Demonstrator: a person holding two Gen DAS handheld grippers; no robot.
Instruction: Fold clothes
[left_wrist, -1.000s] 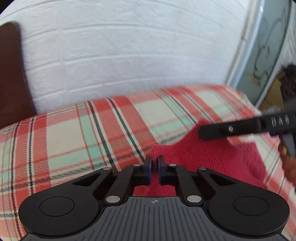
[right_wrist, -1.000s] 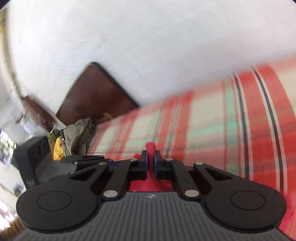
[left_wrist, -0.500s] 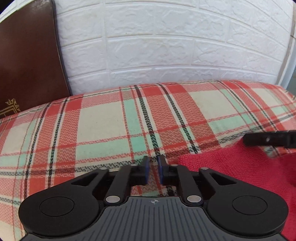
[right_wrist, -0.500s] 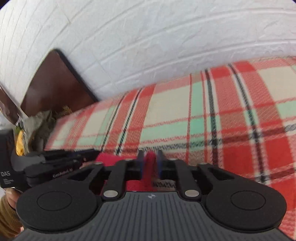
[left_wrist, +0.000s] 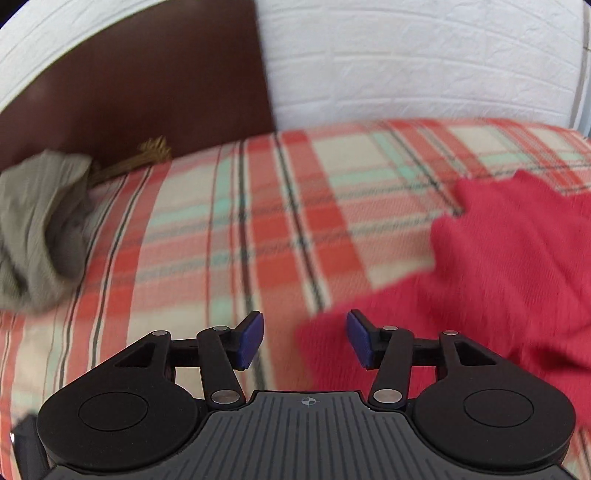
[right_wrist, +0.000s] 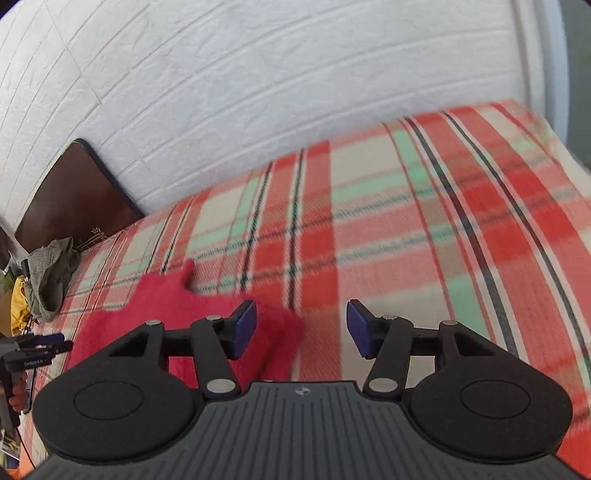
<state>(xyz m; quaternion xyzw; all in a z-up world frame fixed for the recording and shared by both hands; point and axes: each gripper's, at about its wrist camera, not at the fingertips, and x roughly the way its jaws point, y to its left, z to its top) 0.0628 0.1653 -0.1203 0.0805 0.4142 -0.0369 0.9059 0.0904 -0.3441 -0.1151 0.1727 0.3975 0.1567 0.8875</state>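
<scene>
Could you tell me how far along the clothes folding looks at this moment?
The red knit garment lies laid down on the plaid blanket, though motion blur hides how neat the fold is. Nothing is in hand: the left gripper and right gripper are both open. The crumpled grey garment remains unfolded.

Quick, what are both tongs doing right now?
Left tongs: open, holding nothing, over the red sweater's edge.
Right tongs: open, holding nothing.

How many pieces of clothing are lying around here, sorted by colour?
Red: 1, the red knit garment on the plaid bed cover
Grey-green: 1, the crumpled grey-green garment near the headboard
Yellow: 1, the yellow cloth, partly hidden
Total: 3
</scene>
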